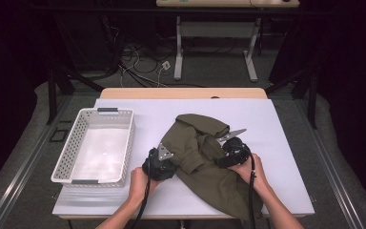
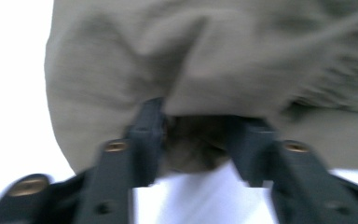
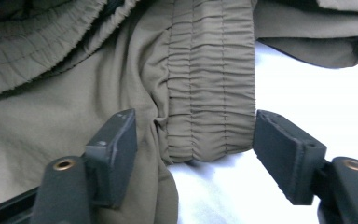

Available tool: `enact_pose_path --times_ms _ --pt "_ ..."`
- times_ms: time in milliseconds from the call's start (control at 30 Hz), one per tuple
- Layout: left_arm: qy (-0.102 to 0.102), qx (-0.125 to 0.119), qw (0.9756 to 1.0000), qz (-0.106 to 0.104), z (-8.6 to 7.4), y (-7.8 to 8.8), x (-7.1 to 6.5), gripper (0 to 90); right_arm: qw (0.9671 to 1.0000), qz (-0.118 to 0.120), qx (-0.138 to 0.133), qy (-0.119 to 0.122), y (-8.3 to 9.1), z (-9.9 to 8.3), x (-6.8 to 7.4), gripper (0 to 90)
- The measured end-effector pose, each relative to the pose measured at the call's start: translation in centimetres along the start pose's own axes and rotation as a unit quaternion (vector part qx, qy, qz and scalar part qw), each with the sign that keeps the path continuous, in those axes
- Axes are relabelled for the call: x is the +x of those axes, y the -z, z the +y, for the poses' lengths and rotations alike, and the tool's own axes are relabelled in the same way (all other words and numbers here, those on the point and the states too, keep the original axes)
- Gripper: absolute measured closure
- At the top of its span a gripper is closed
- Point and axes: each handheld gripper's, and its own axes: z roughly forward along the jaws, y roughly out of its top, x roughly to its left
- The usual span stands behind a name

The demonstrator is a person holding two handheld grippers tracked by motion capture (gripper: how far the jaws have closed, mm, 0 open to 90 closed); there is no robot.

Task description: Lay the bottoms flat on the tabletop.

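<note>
An olive-green garment (image 1: 205, 164) lies crumpled on the white table top (image 1: 281, 143), right of centre. My left gripper (image 1: 163, 160) sits at the garment's left edge. In the left gripper view its jaws (image 2: 198, 128) stand apart with a loose fold of the cloth (image 2: 196, 70) bunched between them, and the picture is blurred. My right gripper (image 1: 229, 151) rests on the garment's right side. Its jaws (image 3: 196, 135) are open around the end of a gathered elastic waistband (image 3: 212, 84), whose far edge just meets one pad.
A white perforated basket (image 1: 69, 148) with nothing in it stands on the table's left side, close to my left hand. Bare table lies beyond and to the right of the garment. Behind the table are a desk frame and cables on the floor.
</note>
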Motion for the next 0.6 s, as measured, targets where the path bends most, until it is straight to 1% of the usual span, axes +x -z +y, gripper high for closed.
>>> enact_pose_path --times_ms 67,100,133,167,200,233,267,300,333,367,400,433,467,500,533,567,600 --pt "-0.005 0.009 0.9999 -0.011 0.0 0.2 -0.6 37.5 0.9999 0.0 0.013 0.004 0.0 0.1 -0.1 24.0" --pt "-0.008 0.01 0.9998 -0.016 -0.1 0.3 -1.0 34.7 1.0 0.001 0.008 0.002 -0.1 0.1 -0.1 23.1" --pt "-0.012 0.01 0.9997 -0.019 -0.1 0.4 -1.3 32.3 0.9999 0.004 0.014 -0.003 -0.1 0.1 -0.1 21.4" --pt "-0.014 0.012 0.9996 -0.023 -0.2 0.3 -1.6 29.0 0.9999 0.003 0.011 0.002 -0.3 0.1 -0.2 19.8" --pt "-0.017 0.013 0.9995 -0.025 -0.2 0.2 -1.8 26.2 0.9999 0.004 0.011 -0.003 -0.5 0.1 -0.3 18.3" --pt "-0.012 0.017 0.9992 -0.034 -0.1 0.0 -2.0 24.6 0.9998 0.005 0.021 0.001 -0.5 0.2 -0.4 17.9" --pt "-0.014 0.017 0.9991 -0.036 -0.1 -0.1 -2.0 22.8 0.9998 0.01 0.015 -0.013 -0.8 0.2 -0.2 17.6" --pt "-0.011 0.018 0.999 -0.039 -0.1 -0.4 -2.2 21.9 0.9996 0.009 0.025 -0.009 -0.7 0.3 -0.3 17.7" --pt "-0.014 0.022 0.9988 -0.041 -0.1 -0.6 -2.4 20.7 1.0 0.008 0.006 -0.001 -1.1 0.2 -0.4 18.0" --pt "-0.014 0.024 0.9987 -0.042 0.0 -0.8 -2.7 20.2 0.9997 0.006 0.023 -0.003 -1.0 0.3 -0.3 18.9" --pt "-0.017 0.024 0.9986 -0.043 0.0 -1.0 -2.9 20.2 0.9996 0.012 0.024 -0.007 -1.1 0.3 -0.3 21.2" --pt "-0.02 0.025 0.9987 -0.041 0.0 -1.2 -3.0 20.3 0.9998 0.012 0.017 -0.006 -1.2 0.3 -0.3 23.7" --pt "-0.021 0.025 0.9987 -0.04 0.0 -1.3 -3.2 21.3 0.9997 0.016 0.016 -0.004 -1.3 0.3 -0.4 26.4" --pt "-0.021 0.024 0.9986 -0.041 0.0 -1.5 -3.3 23.8 0.9997 0.017 0.017 -0.003 -1.3 0.3 -0.4 28.2" --pt "-0.021 0.021 0.9987 -0.042 -0.1 -1.6 -3.4 27.4 0.9998 0.013 0.016 0.003 -1.4 0.3 -0.5 30.1" --pt "-0.025 0.016 0.9986 -0.043 -0.2 -1.6 -3.5 32.7 0.9997 0.013 0.021 -0.001 -1.3 0.3 -0.4 31.7" --pt "-0.028 0.009 0.9985 -0.046 -0.3 -1.5 -3.6 38.3 0.9998 0.013 0.014 -0.003 -1.4 0.3 -0.4 33.5"
